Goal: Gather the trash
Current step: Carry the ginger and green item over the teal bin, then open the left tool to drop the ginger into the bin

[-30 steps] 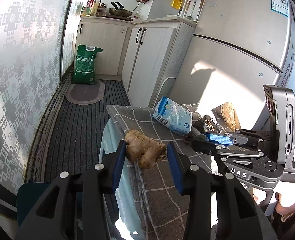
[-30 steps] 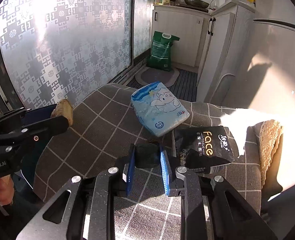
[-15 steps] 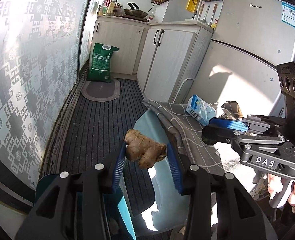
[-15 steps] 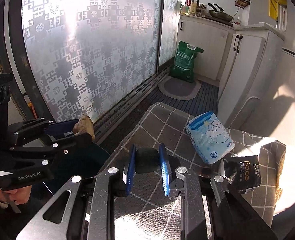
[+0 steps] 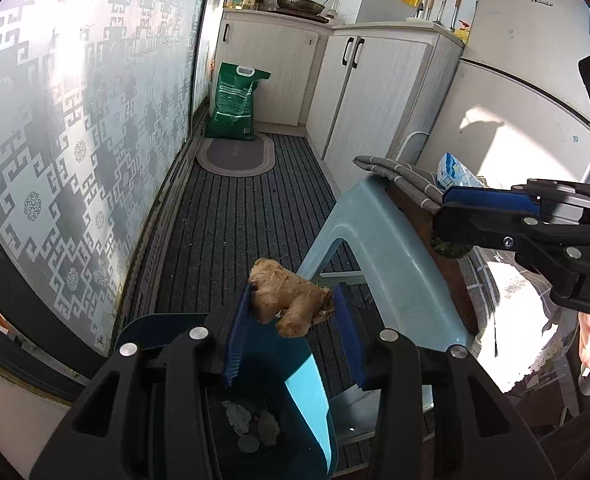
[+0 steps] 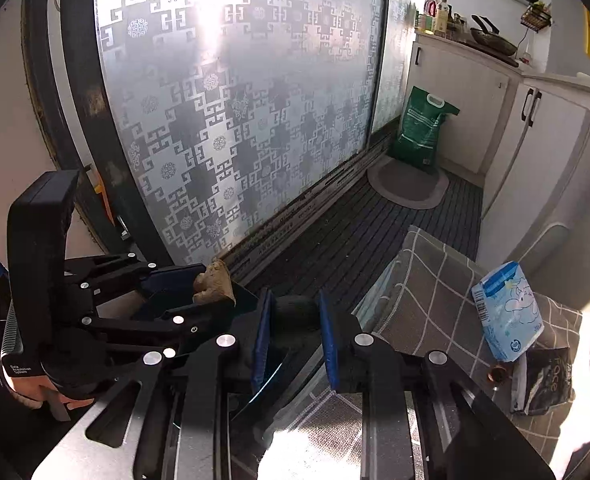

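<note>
My left gripper (image 5: 293, 312) is shut on a knobbly piece of ginger (image 5: 287, 300) and holds it above the open blue trash bin (image 5: 271, 400), which has a few scraps at its bottom. In the right wrist view the left gripper (image 6: 199, 292) holds the ginger (image 6: 213, 284) over the bin. My right gripper (image 6: 293, 320) is shut on a dark round lump (image 6: 295, 310), just right of the bin; it also shows in the left wrist view (image 5: 455, 224) with the lump (image 5: 451, 248) under its finger.
A light blue plastic stool (image 5: 383, 248) stands beside the checked-cloth table (image 6: 427, 300), which carries a blue tissue pack (image 6: 509, 312) and a black "Face" pack (image 6: 547, 384). A green bag (image 5: 235, 100), mat, white cabinets and patterned glass door (image 6: 235, 100) bound the floor.
Both grippers have moved left off the table toward the bin, each keeping its load. The ginger now hangs over the bin opening; the right gripper follows beside it.
</note>
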Demonstrator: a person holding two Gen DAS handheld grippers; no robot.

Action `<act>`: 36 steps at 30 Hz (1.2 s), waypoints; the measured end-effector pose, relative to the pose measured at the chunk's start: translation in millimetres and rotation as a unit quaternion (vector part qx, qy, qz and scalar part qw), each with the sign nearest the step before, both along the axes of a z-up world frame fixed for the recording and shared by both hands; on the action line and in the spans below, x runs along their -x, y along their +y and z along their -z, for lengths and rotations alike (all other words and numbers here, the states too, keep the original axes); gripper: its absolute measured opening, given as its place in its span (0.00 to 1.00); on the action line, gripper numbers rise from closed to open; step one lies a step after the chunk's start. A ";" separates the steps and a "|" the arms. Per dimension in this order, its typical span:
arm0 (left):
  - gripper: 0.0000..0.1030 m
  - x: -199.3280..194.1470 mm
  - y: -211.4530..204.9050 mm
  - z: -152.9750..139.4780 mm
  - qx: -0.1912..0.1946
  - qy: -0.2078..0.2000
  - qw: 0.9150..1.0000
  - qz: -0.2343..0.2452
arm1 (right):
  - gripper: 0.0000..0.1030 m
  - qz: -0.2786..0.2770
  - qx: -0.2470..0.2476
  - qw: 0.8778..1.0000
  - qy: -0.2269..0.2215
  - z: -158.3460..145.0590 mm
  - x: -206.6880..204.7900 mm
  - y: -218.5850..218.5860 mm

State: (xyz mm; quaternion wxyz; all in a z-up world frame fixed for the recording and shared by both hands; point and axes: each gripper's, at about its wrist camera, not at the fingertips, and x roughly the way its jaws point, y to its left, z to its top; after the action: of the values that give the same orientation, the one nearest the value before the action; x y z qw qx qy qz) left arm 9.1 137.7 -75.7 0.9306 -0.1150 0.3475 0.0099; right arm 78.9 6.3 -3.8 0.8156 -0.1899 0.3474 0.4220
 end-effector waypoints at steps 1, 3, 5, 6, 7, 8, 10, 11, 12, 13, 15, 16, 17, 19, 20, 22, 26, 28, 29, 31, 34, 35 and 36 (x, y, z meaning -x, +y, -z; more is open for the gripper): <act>0.43 1.7 0.6 2.6 -0.002 0.003 1.000 0.001 | 0.22 -0.005 0.004 1.000 0.002 1.9 1.8 5.0; 0.43 3.6 2.0 8.8 -0.005 0.011 1.000 0.002 | 0.22 -0.013 0.010 1.000 0.004 4.9 5.7 13.7; 0.43 4.6 4.8 15.8 -0.002 0.021 1.000 0.003 | 0.22 -0.020 0.014 1.000 0.007 6.4 8.4 20.9; 0.43 5.1 5.8 19.6 -0.002 0.026 1.000 0.003 | 0.22 -0.022 0.016 1.000 0.008 7.4 9.7 24.6; 0.43 5.6 6.3 23.0 -0.004 0.030 1.000 0.002 | 0.22 -0.024 0.019 1.000 0.009 9.2 11.3 28.3; 0.43 7.1 6.4 26.5 -0.004 0.034 0.999 0.001 | 0.22 -0.026 0.022 0.999 0.011 10.6 11.8 31.7; 0.43 7.8 8.7 34.0 -0.001 0.042 0.999 0.002 | 0.22 -0.029 0.030 0.999 0.014 14.7 13.4 38.0; 0.43 8.6 9.8 37.5 0.000 0.046 0.999 0.001 | 0.22 -0.029 0.036 0.999 0.016 17.2 13.9 41.4; 0.43 9.3 11.1 41.0 0.001 0.050 0.999 0.001 | 0.22 -0.030 0.041 0.999 0.018 19.8 14.4 44.7; 0.43 9.9 12.2 44.0 0.001 0.054 0.999 0.001 | 0.22 -0.031 0.044 0.998 0.020 21.8 14.7 47.6; 0.43 10.8 14.6 49.7 -0.004 0.063 0.998 0.001 | 0.22 -0.032 0.051 0.998 0.028 25.4 14.7 52.8; 0.43 11.6 15.9 52.2 -0.007 0.068 0.998 0.002 | 0.22 -0.034 0.053 0.997 0.032 28.1 14.9 55.6; 0.43 12.2 17.9 55.0 -0.007 0.073 0.997 0.003 | 0.22 -0.036 0.056 0.997 0.037 30.3 15.2 58.1; 0.43 12.4 23.4 62.8 -0.007 0.088 0.996 0.002 | 0.22 -0.040 0.063 0.996 0.044 35.1 15.5 62.3; 0.43 12.9 25.5 66.4 -0.007 0.096 0.995 0.001 | 0.22 -0.041 0.066 0.996 0.050 38.0 15.7 64.7; 0.43 14.8 28.9 72.1 -0.009 0.105 0.994 -0.003 | 0.22 -0.042 0.076 0.995 0.055 44.1 16.4 69.2; 0.43 19.0 36.3 80.8 -0.006 0.117 0.993 -0.008 | 0.22 -0.045 0.092 0.992 0.072 56.9 15.9 76.6; 0.43 19.2 39.0 85.9 -0.006 0.127 0.992 -0.010 | 0.22 -0.047 0.101 0.991 0.080 64.6 16.3 80.4; 0.43 19.4 40.0 89.0 -0.007 0.133 0.991 -0.011 | 0.22 -0.048 0.106 0.990 0.083 68.7 16.4 82.5; 0.43 20.3 41.8 94.0 -0.007 0.143 0.990 -0.011 | 0.22 -0.051 0.113 0.988 0.091 75.5 17.9 86.5; 0.43 20.6 44.2 102.6 -0.002 0.161 0.987 -0.008 | 0.22 -0.056 0.123 0.986 0.099 83.0 20.1 92.7; 0.44 20.4 43.8 105.9 -0.001 0.168 0.986 -0.005 | 0.22 -0.058 0.125 0.985 0.101 84.7 20.7 94.0; 0.44 20.7 43.2 109.1 -0.001 0.174 0.985 -0.001 | 0.22 -0.059 0.127 0.985 0.103 86.2 21.4 95.7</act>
State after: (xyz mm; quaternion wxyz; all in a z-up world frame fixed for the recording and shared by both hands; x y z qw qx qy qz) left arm -11.6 180.9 -184.8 0.8558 -0.1111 0.5043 0.0313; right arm 57.6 102.0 -90.0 0.7182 -0.2674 0.4684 0.4396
